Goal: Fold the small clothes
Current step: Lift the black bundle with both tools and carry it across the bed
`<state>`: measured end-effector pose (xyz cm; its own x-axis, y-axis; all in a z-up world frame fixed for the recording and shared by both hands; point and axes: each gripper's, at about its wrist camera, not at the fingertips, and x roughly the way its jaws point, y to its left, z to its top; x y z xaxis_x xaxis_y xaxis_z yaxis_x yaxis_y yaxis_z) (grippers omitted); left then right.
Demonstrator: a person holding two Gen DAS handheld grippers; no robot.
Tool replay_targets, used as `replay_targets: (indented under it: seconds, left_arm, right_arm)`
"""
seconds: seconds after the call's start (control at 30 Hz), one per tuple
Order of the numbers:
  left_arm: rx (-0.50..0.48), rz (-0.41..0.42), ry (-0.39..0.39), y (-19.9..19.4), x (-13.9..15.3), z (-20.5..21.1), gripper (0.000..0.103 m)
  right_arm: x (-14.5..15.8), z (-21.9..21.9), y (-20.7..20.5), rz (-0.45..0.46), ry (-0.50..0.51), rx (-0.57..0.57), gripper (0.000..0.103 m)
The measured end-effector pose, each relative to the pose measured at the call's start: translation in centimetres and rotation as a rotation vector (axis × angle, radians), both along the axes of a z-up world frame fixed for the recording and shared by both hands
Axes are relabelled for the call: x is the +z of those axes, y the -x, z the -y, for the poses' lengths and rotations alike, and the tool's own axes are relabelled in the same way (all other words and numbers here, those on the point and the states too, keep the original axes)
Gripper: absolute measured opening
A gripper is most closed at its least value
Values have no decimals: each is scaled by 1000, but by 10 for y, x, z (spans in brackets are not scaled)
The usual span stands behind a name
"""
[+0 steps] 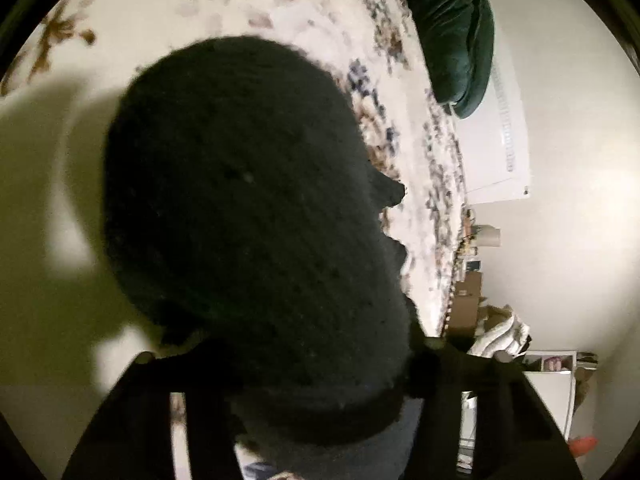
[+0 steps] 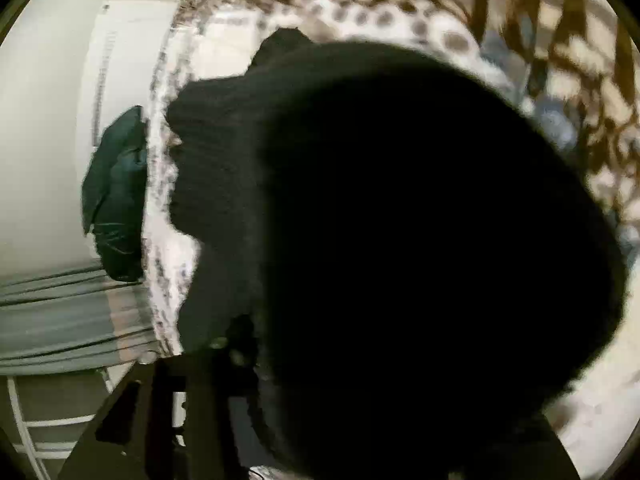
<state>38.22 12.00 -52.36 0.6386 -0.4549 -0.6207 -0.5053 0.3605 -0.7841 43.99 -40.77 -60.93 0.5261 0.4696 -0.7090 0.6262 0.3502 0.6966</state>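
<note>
A dark ribbed knit garment fills most of the left wrist view. It rises from between the fingers of my left gripper, which is shut on its lower edge. In the right wrist view a black knit garment covers the middle and right, and my right gripper is shut on it. The cloth hides both sets of fingertips. I cannot tell if both grippers hold the same piece. Beneath lies a white patterned bedspread.
A dark green cushion leans at the far edge of the bed against a white wall. Boxes and a heap of pale cloth lie beyond the bed's side. Grey striped fabric hangs at the left.
</note>
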Motion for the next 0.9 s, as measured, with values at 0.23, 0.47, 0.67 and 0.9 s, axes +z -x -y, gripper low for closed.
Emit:
replay_targets:
  seconds: [0.23,0.47,0.67,0.9]
  left_arm:
    - [0,103,26,7,37,2,40]
    - [-16,204,31,-12,76,8,40]
    - [-30,277,18,-43,107,13,40]
    - [-12,347,43,-84,120,5,40]
  right_arm:
    - [35,-3,4,125,34,29,37]
    - [91,0,-3,223,34,56,36]
    - [111,8,-22,280,17,58,36]
    - [148,6,-78,389,11,65,36]
